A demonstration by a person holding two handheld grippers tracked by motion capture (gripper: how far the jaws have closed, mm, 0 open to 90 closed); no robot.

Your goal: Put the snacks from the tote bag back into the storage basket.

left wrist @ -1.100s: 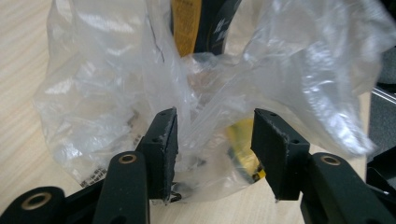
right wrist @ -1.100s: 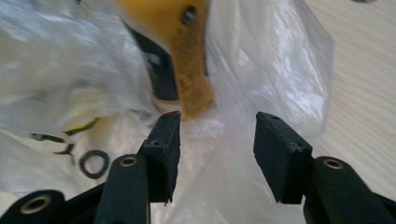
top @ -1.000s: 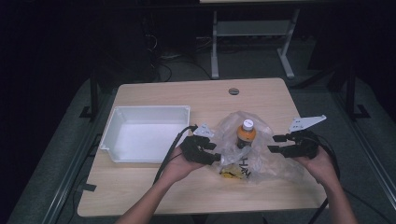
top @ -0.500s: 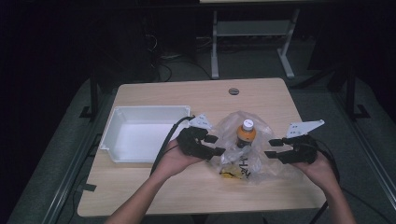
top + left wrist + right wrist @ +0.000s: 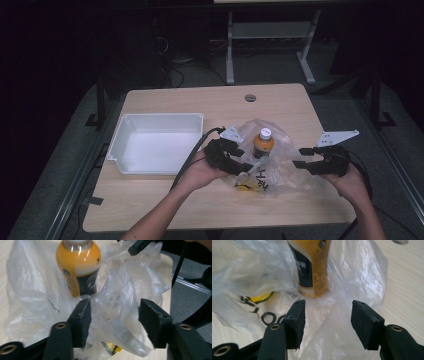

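- A pale wooden surface (image 5: 165, 200) stands in a dim room, dark floor all around it.
- Nearest, a person's two forearms come in from the near edge, each hand carrying a hand-held gripper.
- The left hand-held gripper (image 5: 239, 161) sits at the left side of a crumpled clear plastic bag (image 5: 280, 170). Its jaws have just been opening; they stand apart, with a loose fold of the bag rising between them and not pinched.
- The right hand-held gripper (image 5: 302, 157) is at the bag's right side. Its jaws have just been opening too; bag film lies between and under them, not clamped.
- The bag lies right of centre on the surface, with black print and something yellow showing at its near part.
- An orange bottle (image 5: 263, 142) with a white cap stands upright amid the bag, between the two grippers.
- Left of the bag sits a white tray (image 5: 120, 150).
- Farther off, a small round grommet (image 5: 250, 97) sits in the surface near the far edge.
- Beyond the surface stands a pale metal frame (image 5: 270, 45).
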